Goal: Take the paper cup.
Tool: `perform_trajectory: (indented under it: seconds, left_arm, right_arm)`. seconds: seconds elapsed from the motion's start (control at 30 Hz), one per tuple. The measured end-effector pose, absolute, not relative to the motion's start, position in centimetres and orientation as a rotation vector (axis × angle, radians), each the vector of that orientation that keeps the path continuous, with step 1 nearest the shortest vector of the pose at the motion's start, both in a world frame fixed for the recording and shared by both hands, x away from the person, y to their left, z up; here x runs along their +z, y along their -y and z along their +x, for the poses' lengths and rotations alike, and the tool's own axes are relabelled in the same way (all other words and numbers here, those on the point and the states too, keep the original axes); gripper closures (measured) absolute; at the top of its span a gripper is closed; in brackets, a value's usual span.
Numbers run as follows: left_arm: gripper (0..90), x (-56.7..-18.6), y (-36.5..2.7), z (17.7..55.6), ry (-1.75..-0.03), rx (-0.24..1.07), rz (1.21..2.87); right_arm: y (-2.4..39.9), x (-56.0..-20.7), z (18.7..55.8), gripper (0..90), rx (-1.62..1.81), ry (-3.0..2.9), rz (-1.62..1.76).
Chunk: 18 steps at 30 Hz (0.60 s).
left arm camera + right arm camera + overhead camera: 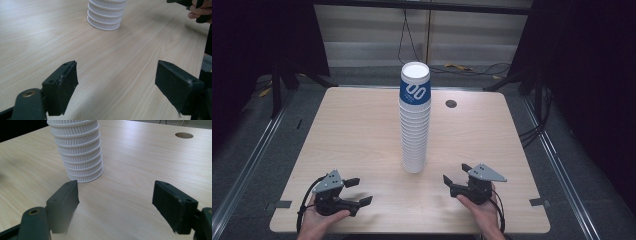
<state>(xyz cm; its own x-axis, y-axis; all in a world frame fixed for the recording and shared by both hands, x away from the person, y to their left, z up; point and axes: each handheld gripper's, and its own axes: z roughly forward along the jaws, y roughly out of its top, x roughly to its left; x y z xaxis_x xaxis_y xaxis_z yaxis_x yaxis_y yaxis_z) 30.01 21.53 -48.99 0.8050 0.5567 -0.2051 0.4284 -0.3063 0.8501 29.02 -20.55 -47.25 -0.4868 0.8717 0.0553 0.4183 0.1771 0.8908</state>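
High view: a tall stack of white paper cups (415,120), its top cup banded blue, stands upright on the wooden tabletop (352,130), ahead of and between both grippers. The left gripper (358,192) sits near the tabletop's near edge, the stack ahead and to its right; its jaws stand wide apart with nothing between them. The right gripper (455,179) rests at the stack's other side, the stack ahead and to its left, near but apart; its jaws also gape, holding nothing. A small round hole (451,104) lies beyond the right gripper.
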Motion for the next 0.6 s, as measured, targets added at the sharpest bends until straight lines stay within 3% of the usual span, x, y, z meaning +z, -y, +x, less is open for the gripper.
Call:
perform_trajectory:
  seconds: [0.07,0.6]
  left_arm:
    - [21.7,-49.0,-21.5,30.1,-0.735,0.135,1.945]
    - [18.6,-49.0,-21.2,30.4,-0.736,0.154,1.962]
  right_arm:
    - [20.5,-47.2,29.1,21.0,1.263,-1.992,1.2]
    - [20.1,-46.2,29.0,18.0,1.325,-2.023,1.14]
